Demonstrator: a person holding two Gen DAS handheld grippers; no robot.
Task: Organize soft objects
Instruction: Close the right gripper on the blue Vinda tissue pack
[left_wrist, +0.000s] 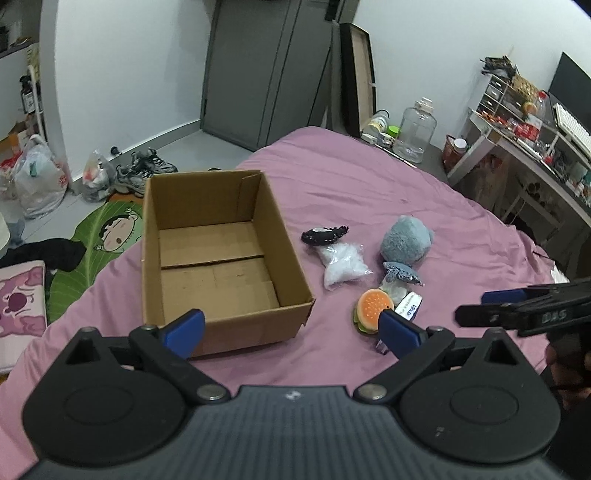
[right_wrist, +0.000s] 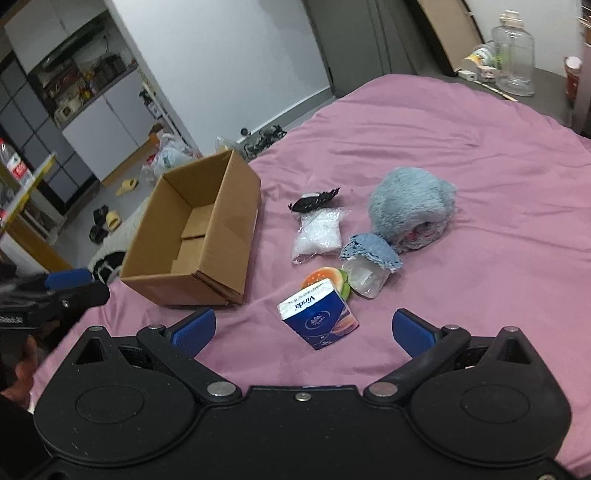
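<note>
Nearest, our right tongs (right_wrist: 303, 330) and left tongs (left_wrist: 291, 328) gape apart, holding nothing. At twelve o'clock the tissue pack (right_wrist: 318, 319) lies on the bed (right_wrist: 480, 184); cardboard box (right_wrist: 192, 236) at ten. We judge grasping comes next.

Pink bed sheet (right_wrist: 461, 155), brown cardboard box (right_wrist: 221, 221), fluffy grey-blue plush (right_wrist: 410, 201), navy-and-white tissue pack (right_wrist: 319, 319), orange burger toy (left_wrist: 371, 306).

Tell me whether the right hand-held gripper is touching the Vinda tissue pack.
Apart. The right wrist view shows the right hand-held gripper open, with pink bedsheet visible between each blue pad and the Vinda tissue pack.
</note>
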